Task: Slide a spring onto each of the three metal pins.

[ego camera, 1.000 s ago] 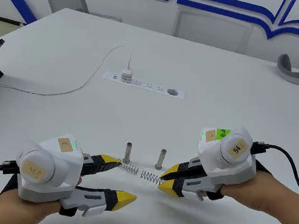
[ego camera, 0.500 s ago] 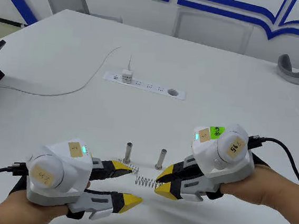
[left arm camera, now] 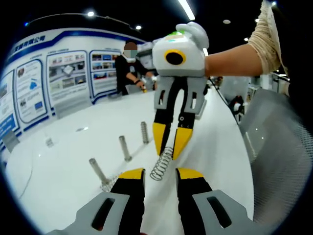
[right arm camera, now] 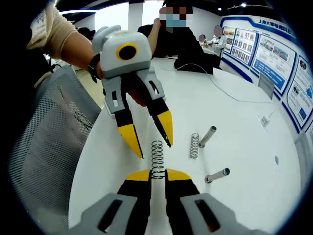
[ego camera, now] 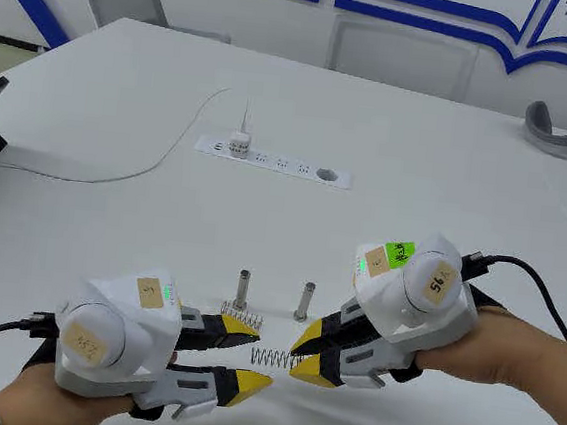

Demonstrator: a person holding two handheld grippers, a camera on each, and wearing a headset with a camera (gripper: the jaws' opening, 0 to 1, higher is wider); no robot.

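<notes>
- Right hand-held gripper (ego camera: 293, 361) is pinched shut on one end of a spring (ego camera: 272, 357), holding it just in front of the pins.
- Left hand-held gripper (ego camera: 262, 356) gapes wide and grips nothing; the spring's free end sits between its jaws.
- Over the last second we drew this spring clear of the second spring (ego camera: 241, 318), which stays at the left pin's (ego camera: 242, 287) foot.
- Freed, it looks ready for threading; the right pin (ego camera: 305, 300) also stands bare on the worktop (ego camera: 419, 165).

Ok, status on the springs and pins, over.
Right tool shut on spring. Left tool open, facing it. Second spring loose beside a bare pin. Nothing in the way.
</notes>
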